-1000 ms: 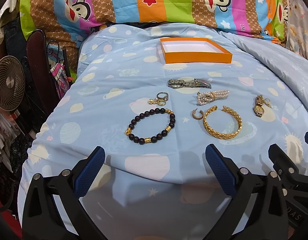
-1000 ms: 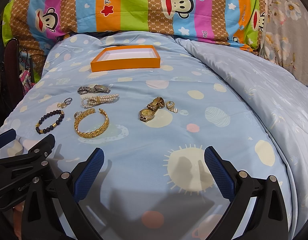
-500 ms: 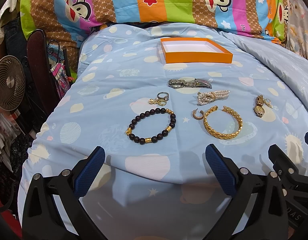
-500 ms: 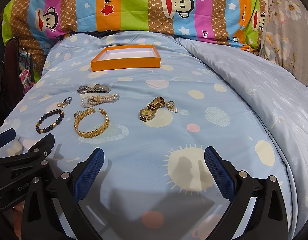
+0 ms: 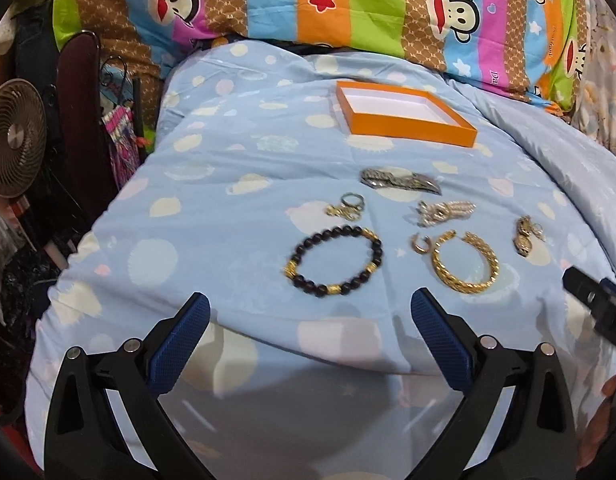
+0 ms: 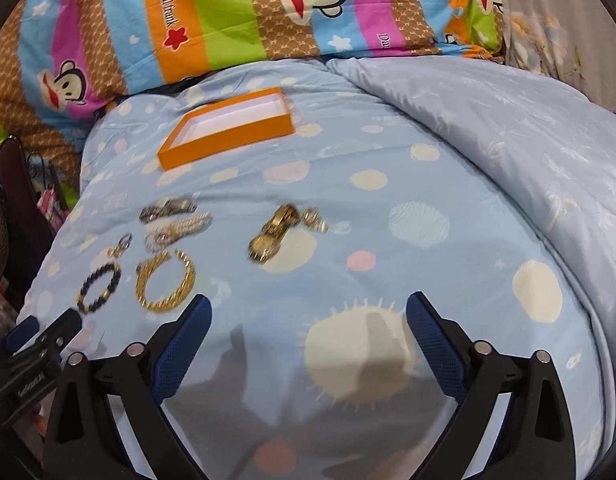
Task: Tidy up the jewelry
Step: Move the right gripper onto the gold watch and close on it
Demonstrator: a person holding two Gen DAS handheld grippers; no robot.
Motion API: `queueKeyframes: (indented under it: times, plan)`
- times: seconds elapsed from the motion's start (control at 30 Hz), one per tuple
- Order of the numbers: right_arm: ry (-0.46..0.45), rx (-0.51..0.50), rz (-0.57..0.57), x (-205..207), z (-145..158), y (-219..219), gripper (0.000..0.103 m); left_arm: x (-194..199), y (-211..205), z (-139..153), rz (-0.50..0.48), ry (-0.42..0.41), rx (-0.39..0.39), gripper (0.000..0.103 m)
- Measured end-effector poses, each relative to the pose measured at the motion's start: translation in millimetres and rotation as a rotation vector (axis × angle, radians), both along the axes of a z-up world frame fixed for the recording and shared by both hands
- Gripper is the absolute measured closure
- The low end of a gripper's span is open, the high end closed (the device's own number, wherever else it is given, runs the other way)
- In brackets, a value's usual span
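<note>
Start of task: orange box [image 5: 404, 130] empty, all jewelry on bedspread [image 5: 228, 184] near it. Left gripper [image 5: 310, 336] spread, empty, short of black bead bracelet [image 5: 335, 261]. Right gripper [image 6: 308, 334] wide, closing slightly, nothing between. Next: approach, pinch 1 piece.

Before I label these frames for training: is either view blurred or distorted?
Right wrist view: motion-blurred, gold watch and pearl bracelet smeared. Left wrist view: sharper, beaded bracelet crisp. Both: fisheye bending, dark corners, orange box skewed.

Right wrist view motion-blurred: gold watch [image 6: 273, 236] and pearl piece [image 6: 176, 232] smeared; fan [image 5: 13, 136] cropped at 9 o'clock.
</note>
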State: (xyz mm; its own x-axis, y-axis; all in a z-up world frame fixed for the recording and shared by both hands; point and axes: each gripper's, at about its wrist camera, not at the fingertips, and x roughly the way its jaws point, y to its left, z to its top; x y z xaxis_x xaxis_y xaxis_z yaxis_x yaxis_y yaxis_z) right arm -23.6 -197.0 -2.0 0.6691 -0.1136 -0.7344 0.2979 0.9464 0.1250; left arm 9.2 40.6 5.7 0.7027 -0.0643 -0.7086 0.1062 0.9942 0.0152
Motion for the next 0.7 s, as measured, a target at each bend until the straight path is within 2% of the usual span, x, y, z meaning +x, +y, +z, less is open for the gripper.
queueKeyframes:
  times: [0.13,0.33,0.5,0.6,0.63,0.7]
  plan:
    - [0.038,-0.027,0.029,26,2,3,0.035,12,9,7,0.02,0.006,-0.013,0.005]
    - [0.112,-0.03,0.046,56,-17,14,0.05,24,25,4,0.032,0.042,-0.049,0.005]
    - [0.136,-0.06,0.027,68,-23,18,0.053,25,33,1,0.023,0.051,-0.057,0.005]
    - [0.138,-0.082,0.034,71,-22,21,0.069,26,33,0,0.014,0.056,-0.061,0.005]
    - [0.139,-0.096,0.042,71,-22,23,0.082,27,32,-1,0.012,0.057,-0.063,0.005]
    - [0.142,-0.119,0.048,70,-21,25,0.082,27,30,-2,0.002,0.061,-0.065,0.005]
